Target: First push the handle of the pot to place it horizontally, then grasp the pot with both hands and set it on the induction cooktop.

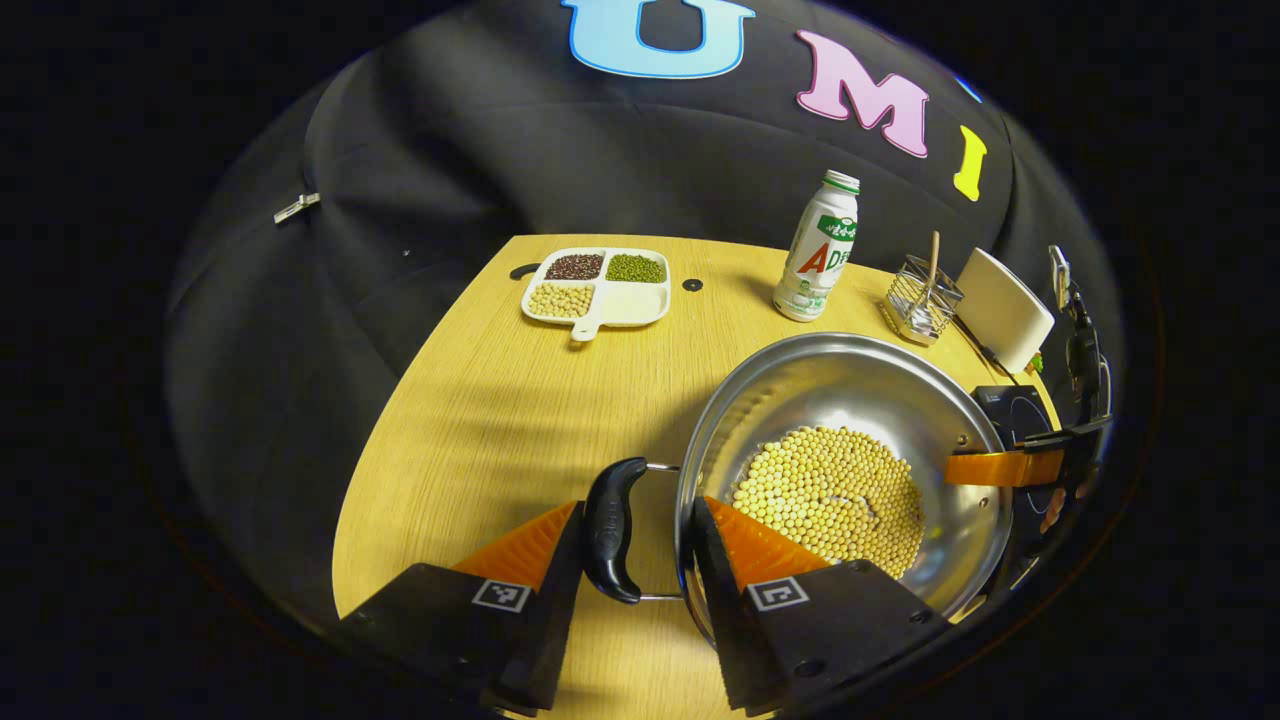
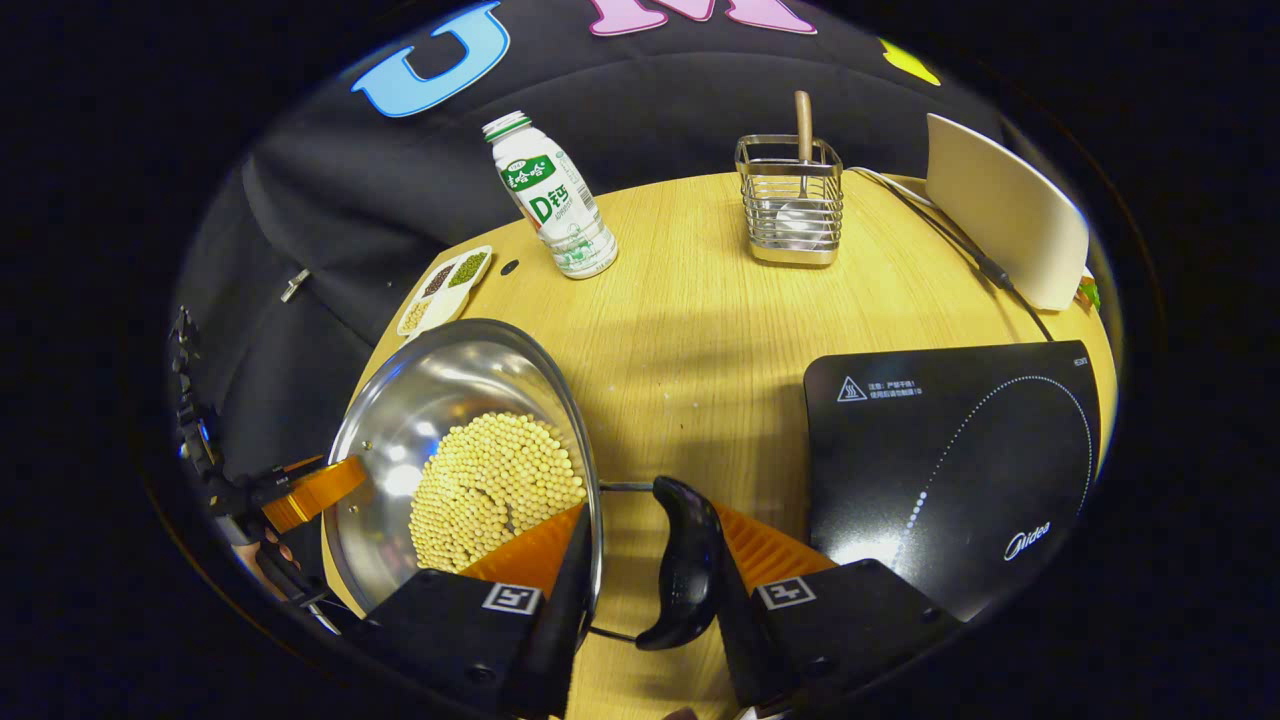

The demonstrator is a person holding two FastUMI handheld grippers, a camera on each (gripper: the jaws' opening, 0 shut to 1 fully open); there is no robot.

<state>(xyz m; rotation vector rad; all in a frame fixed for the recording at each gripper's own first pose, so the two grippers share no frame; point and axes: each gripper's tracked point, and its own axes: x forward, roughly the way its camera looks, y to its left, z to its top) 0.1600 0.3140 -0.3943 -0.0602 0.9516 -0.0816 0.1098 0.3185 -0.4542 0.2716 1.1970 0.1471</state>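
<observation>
Two claws, left claw [image 1: 637,545] and right claw [image 2: 652,560], open, each straddling pot [image 1: 850,400] handle.

A staged kitchen corner inside a recording booth. Black cloth drapes behind a light wood counter [image 2: 700,330] set with cooking things: a black induction cooktop [image 2: 950,470], a steel pot [image 1: 850,400] holding yellow soybeans [image 1: 830,495], a wire utensil holder [image 2: 790,200], a divided tray of beans [image 1: 598,285], a white drink bottle [image 2: 550,200] and a white board [image 2: 1005,225].
</observation>
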